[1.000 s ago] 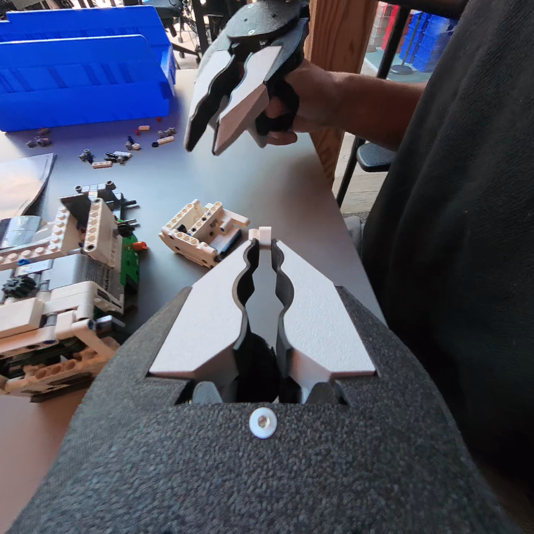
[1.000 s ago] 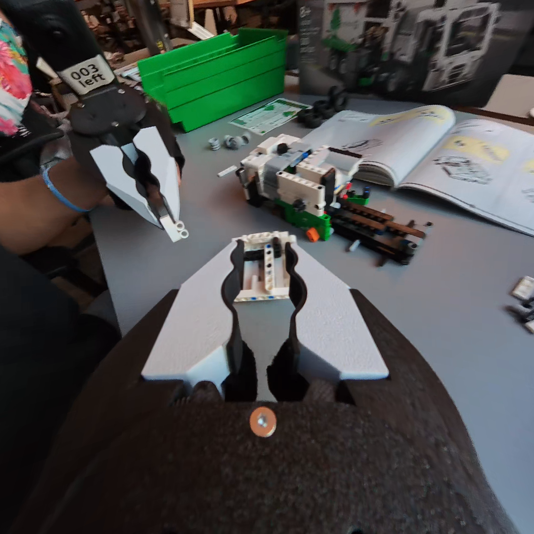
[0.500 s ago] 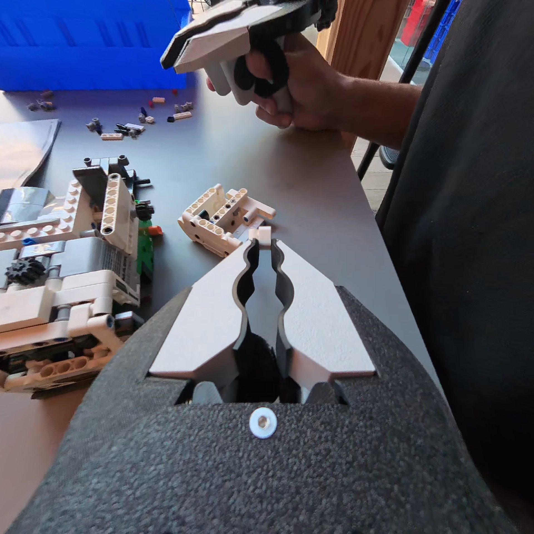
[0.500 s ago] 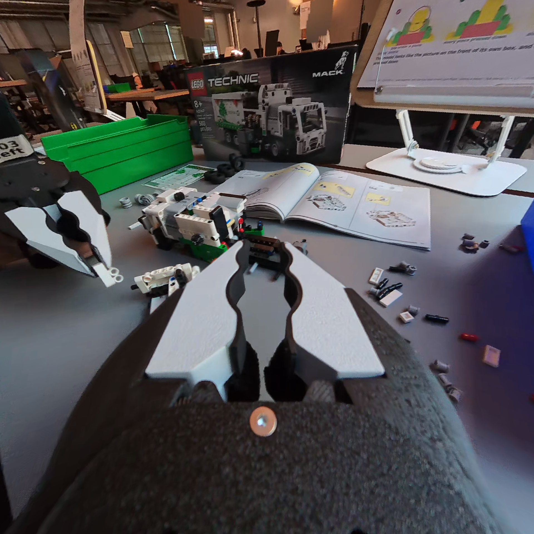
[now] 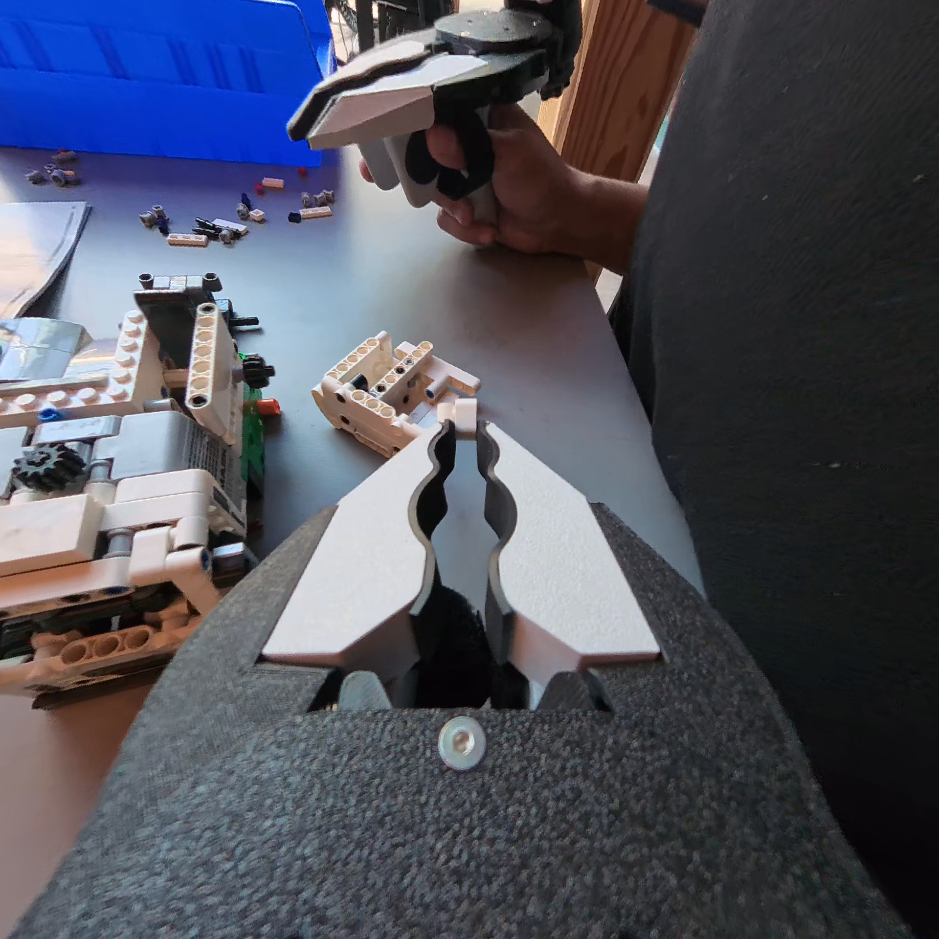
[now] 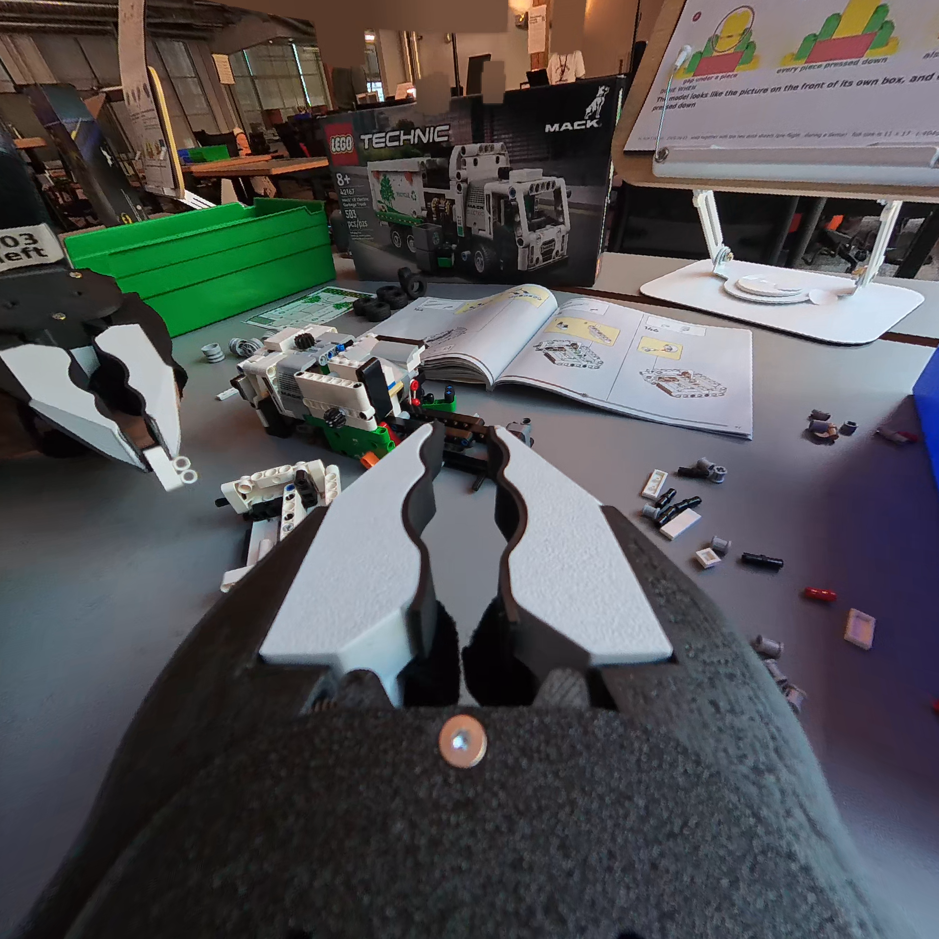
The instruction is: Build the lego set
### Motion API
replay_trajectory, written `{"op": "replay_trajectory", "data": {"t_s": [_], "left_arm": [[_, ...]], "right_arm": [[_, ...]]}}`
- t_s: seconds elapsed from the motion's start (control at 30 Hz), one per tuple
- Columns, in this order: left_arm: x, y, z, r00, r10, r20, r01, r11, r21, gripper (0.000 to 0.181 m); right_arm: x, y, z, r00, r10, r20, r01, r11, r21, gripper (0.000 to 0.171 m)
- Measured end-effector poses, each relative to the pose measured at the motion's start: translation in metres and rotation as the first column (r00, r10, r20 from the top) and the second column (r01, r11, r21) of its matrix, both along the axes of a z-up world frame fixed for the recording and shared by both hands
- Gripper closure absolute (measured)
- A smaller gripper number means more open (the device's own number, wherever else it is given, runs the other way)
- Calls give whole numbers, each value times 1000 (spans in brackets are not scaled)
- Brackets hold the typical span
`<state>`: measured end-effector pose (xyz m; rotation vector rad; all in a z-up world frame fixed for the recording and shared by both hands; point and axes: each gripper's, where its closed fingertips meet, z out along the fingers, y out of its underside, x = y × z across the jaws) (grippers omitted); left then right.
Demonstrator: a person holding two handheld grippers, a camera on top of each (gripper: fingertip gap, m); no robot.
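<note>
Left wrist view: tongs (image 5: pixel 463 432) pinch white piece (image 5: pixel 465 410).

Writing present, not transcribed.
- Dark set box (image 6: pixel 472 203), far centre of desk (image 6: pixel 584 457): brand lettering, numerals.
- Open booklet (image 6: pixel 584 355) in front of box: small step numbers.
- Sheet (image 6: pixel 792 76) on stand, far right: printed lines.
- White label (image 6: pixel 23 246) on left tongs (image 6: pixel 162 457): number and word.

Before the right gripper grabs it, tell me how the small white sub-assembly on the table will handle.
The small white sub-assembly looks rigid and probably light: short holed beams around open gaps. It lies flat, so rolling seems unlikely. Its protruding black pins may snag or pop loose if squeezed.
</note>
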<state>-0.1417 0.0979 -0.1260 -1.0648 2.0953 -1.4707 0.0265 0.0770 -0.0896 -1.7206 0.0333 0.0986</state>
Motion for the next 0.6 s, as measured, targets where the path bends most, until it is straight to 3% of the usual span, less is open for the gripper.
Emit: {"op": "replay_trajectory", "data": {"t_s": [0.27, 0.6], "left_arm": [[2, 7, 10, 1000, 9, 3, -9, 995, -100, 174], [1, 1, 0, 1000, -2, -8, 2, 1000, -11, 174]], "right_arm": [[-1, 2, -2, 1000, 11, -1, -11, 1000, -13, 156], [-1, 1, 0, 1000, 11, -5, -11, 1000, -3, 157]]}}
